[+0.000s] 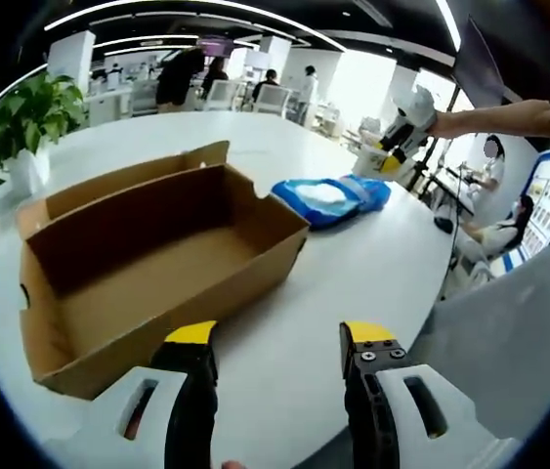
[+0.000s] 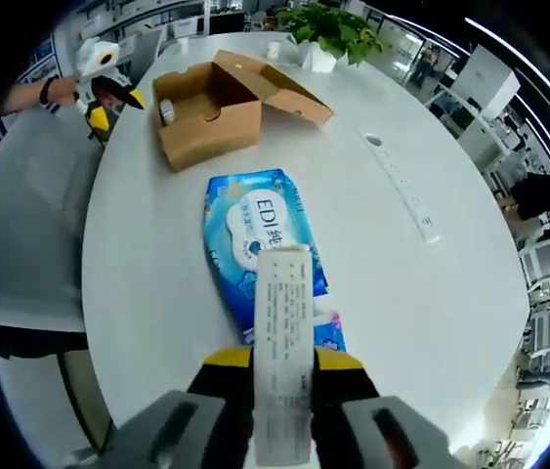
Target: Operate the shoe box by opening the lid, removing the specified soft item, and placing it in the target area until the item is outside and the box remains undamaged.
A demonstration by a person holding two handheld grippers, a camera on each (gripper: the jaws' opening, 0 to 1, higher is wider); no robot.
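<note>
shoe box [image 1: 148, 264] lid open | left claw [image 1: 279, 342] released | right claw [image 2: 284, 366] grasping paper slip [image 2: 282, 342] (above blue pack [image 2: 260, 234])

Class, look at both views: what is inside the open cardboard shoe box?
The shoe box shows bare cardboard floor and walls. The blue packet lies outside on the table. The near inner wall stays hidden.

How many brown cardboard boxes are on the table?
1. The open brown cardboard shoe box sits on the round white table, just ahead of the left gripper. In the right gripper view it lies beyond the blue soft tissue pack.
</note>
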